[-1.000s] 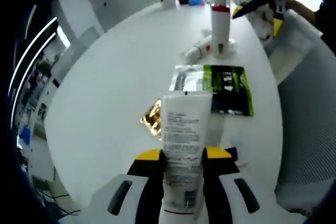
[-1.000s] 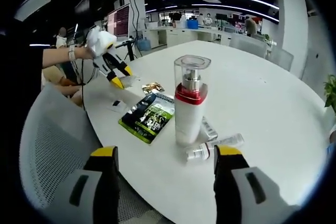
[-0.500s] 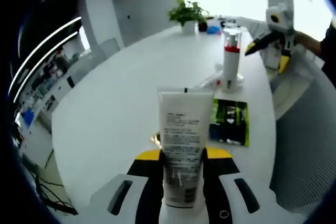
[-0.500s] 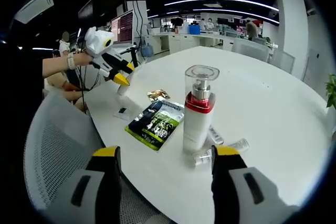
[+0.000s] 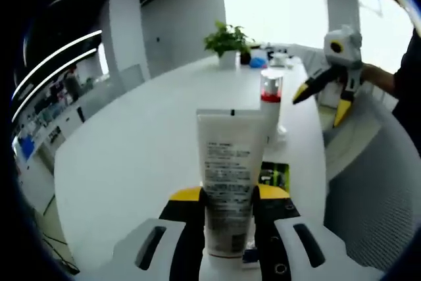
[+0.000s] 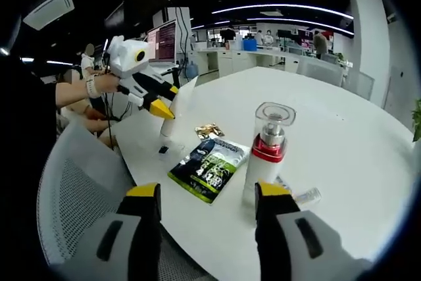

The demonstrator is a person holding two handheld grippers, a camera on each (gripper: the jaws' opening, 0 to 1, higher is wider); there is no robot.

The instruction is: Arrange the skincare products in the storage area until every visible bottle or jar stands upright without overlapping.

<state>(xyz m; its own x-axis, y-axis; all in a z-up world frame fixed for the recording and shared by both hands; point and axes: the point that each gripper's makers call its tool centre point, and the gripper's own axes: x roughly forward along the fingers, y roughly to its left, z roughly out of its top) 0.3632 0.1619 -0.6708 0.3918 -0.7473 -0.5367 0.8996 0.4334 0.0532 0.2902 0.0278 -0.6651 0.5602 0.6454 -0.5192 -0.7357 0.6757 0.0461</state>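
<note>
A white tube (image 5: 228, 189) stands upright between the yellow-tipped jaws of the left hand-held gripper (image 5: 227, 197), clamped at its lower half and held above the near edge of the round white tabletop (image 5: 138, 143); its printed label faces the camera. Seen from the right gripper view, the same tube (image 6: 172, 106) hangs cap-down just over the tabletop (image 6: 342, 129), pinched by the left hand-held gripper (image 6: 160, 104). Beyond it, a pump bottle (image 5: 268, 113) with a red collar and clear cap stands upright, and a green-and-black sachet (image 5: 274, 176) lies flat just behind the tube. In the right gripper view the bottle (image 6: 267, 156) stands between the sachet (image 6: 210, 166) and a small clear vial (image 6: 304, 197) lying on its side; a gold foil packet (image 6: 209, 130) lies just beyond the sachet. The right hand-held gripper (image 6: 206, 197) is spread wide and empty, poised off the tabletop's near edge. It appears in the left gripper view (image 5: 320, 97), to the right of the bottle. A potted plant (image 5: 225, 43) stands at the far edge.
</note>
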